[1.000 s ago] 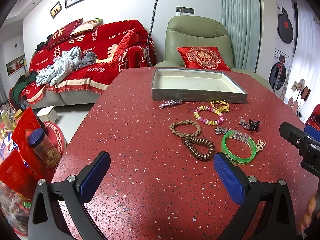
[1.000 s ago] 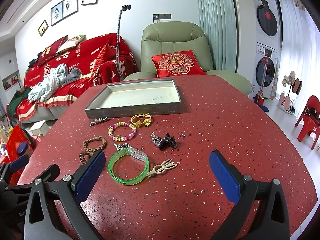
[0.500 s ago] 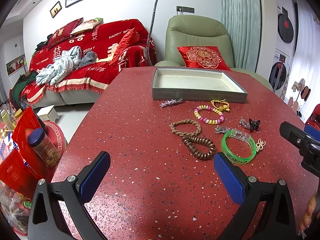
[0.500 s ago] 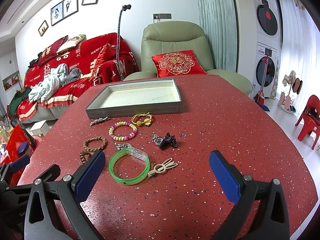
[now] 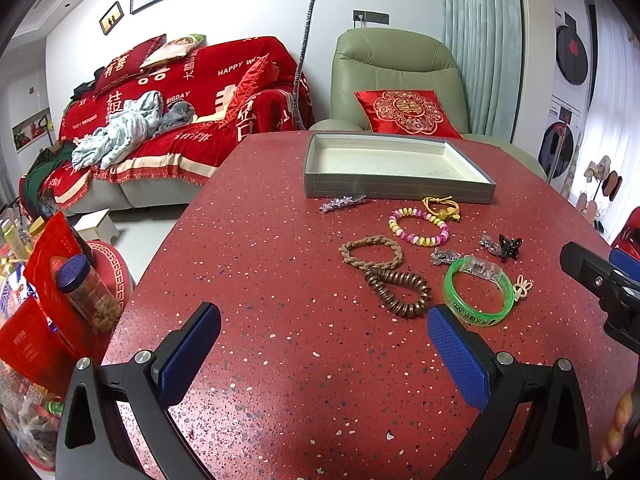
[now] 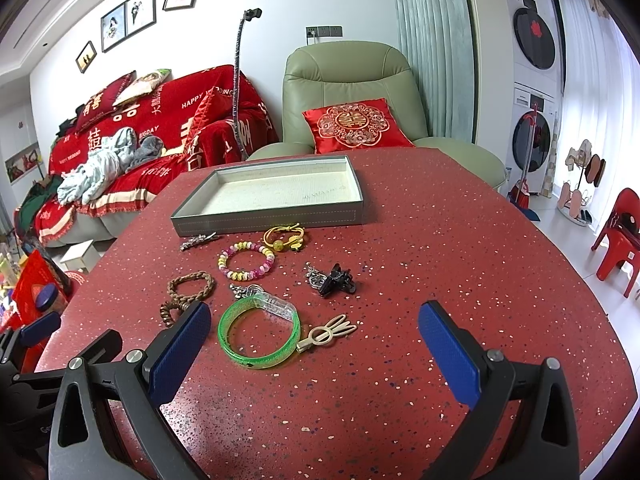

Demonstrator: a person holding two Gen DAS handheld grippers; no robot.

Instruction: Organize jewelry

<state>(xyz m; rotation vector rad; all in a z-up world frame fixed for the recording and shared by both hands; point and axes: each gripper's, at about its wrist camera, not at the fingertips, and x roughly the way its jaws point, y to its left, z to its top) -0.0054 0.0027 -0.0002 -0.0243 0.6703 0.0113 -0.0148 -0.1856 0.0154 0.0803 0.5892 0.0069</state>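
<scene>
Both tongs hover low over the near part of a red speckled worktop [image 6: 460, 240], each spread wide with nothing between the blue pads. The left tongs [image 5: 324, 344] sit nearer the worktop's left edge; the right tongs [image 6: 314, 344] are beside them, closest to the green bangle.

Taking the grey tray [image 6: 268, 216] as the landmark, all the jewelry lies on the worktop in front of its near wall, none of it inside. Farthest left, just off the tray's near left corner, is a silver star hair clip [image 5: 342, 203]. Further toward the tongs on that side lies a braided tan band [image 5: 372, 252], touching a brown coiled hair tie [image 5: 400, 288] that sits nearer still. In front of the tray's middle is a pink and yellow bead bracelet [image 6: 246, 261], with a yellow cord hair tie [image 6: 285, 237] just to its right, close to the tray wall. Nearer the tongs lies a green bangle [image 6: 259, 332] with a clear section, a small silver piece [image 6: 246, 290] touching its far edge and a cream rabbit-ear clip [image 6: 328, 330] touching its right side. Farthest right, a black claw clip [image 6: 336, 280] lies against another silver piece [image 6: 314, 278].
</scene>
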